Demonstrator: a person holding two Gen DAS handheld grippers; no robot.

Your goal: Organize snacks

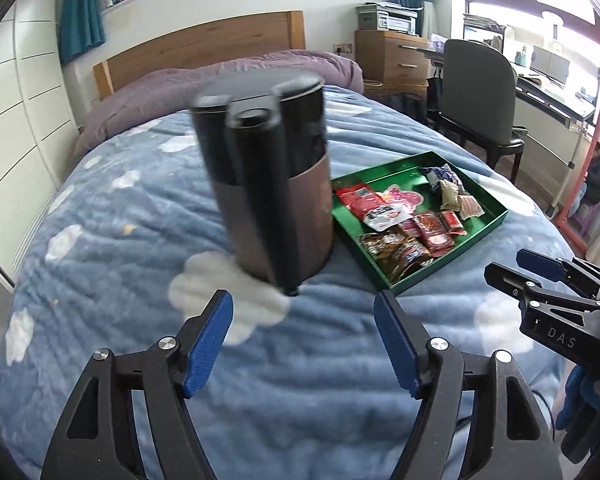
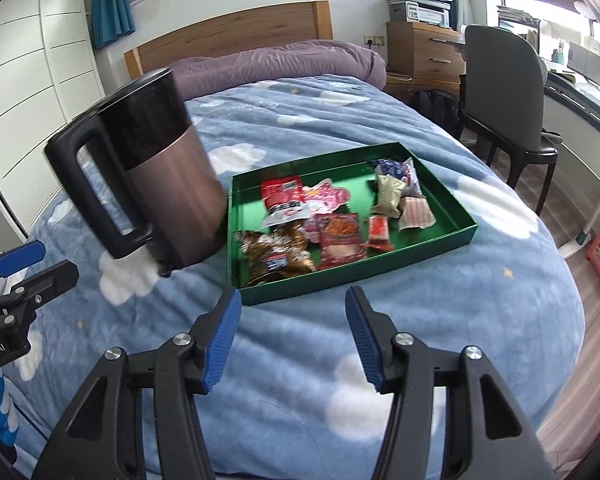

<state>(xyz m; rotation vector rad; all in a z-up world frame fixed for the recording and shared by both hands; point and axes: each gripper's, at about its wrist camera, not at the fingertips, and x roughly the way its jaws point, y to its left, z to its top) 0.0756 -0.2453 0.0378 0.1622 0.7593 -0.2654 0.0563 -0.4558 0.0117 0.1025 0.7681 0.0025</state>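
At the far left stood white drawer fronts (image 2: 28,80), and beside them, on a blue cloud-print blanket (image 2: 480,300), a tall kettle (image 2: 168,184) with a black top, a brown metal body and a black handle (image 2: 88,196); it looked tilted and blurred in both views, its base resting on the blanket just left of the tray, with the handle turned toward the left gripper. The left gripper (image 1: 303,344) hovered low over the blanket just in front of the kettle, its blue-padded fingers (image 1: 208,344) spread wide apart with nothing between them. To the right of the kettle lay a green tray (image 2: 440,240), its near-left corner close to the kettle's base, though whether they touched could not be told. Inside the tray the snacks were loosely scattered: a brown-gold crinkled packet (image 2: 276,252) at the near-left corner, red packets (image 2: 340,240) in the middle, a pink flower-shaped packet (image 2: 324,196) behind them, and a gold-green pouch (image 2: 388,194) with a pale striped packet (image 2: 416,212) toward the right side. The right gripper (image 2: 293,338) hung over the blanket just in front of the tray's near edge, its jaws likewise parted and holding nothing. Behind the bed were a purple duvet (image 2: 280,60) and a wooden headboard (image 2: 228,36); farther right stood a wooden chest of drawers (image 2: 424,52) with a printer (image 2: 424,8) on top, then a dark chair (image 2: 500,92) at a desk.
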